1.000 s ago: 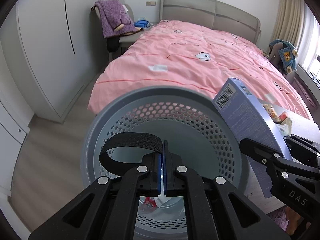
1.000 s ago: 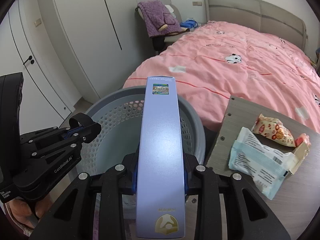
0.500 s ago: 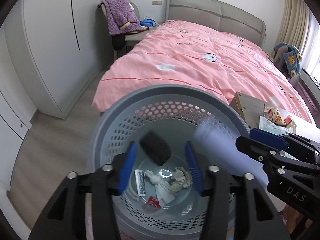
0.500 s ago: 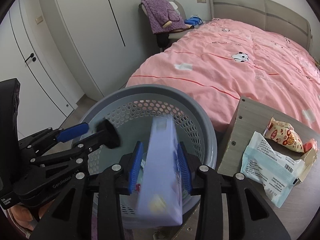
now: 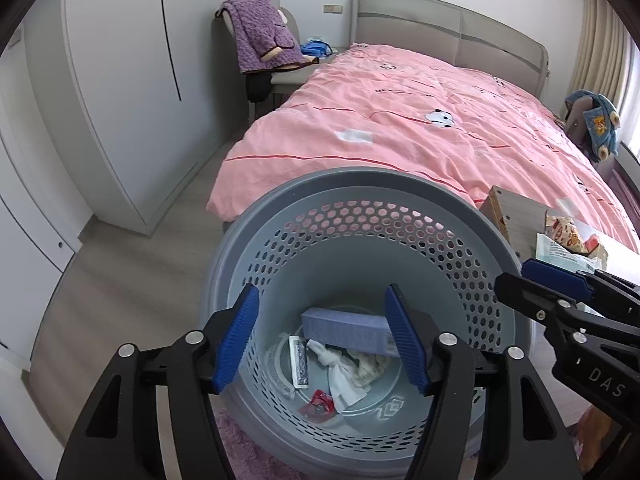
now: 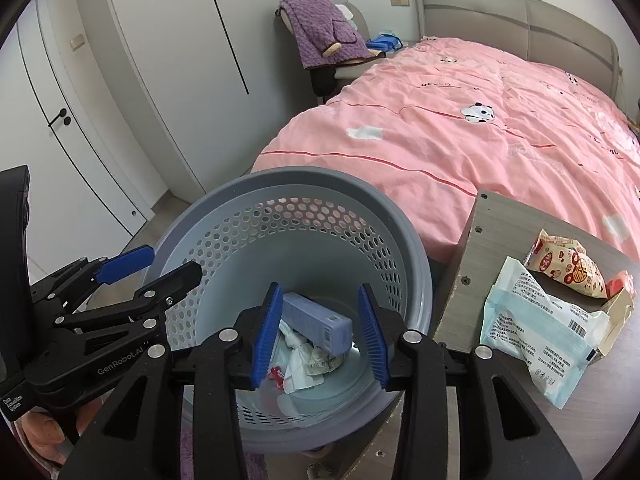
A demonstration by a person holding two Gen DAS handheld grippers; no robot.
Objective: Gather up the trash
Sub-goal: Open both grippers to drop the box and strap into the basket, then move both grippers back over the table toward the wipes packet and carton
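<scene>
Lavender carton (image 6: pixel 316 322), released a moment before by the right gripper (image 6: pixel 318 334), was found lying in the grey basket (image 5: pixel 360 184); both grippers' jaws were opening, empty; wrappers (image 6: pixel 536 328) remained uncollected on the table (image 6: pixel 472 280)

Left gripper (image 5: pixel 322 342) and right gripper (image 6: pixel 318 330), both angled downward, jaws opening, empty.

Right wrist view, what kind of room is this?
Most likely a home bedroom: a bed under a pink quilt with an upholstered headboard, tall white wardrobe doors, and a chair draped with a purple blanket beside the bed.
</scene>
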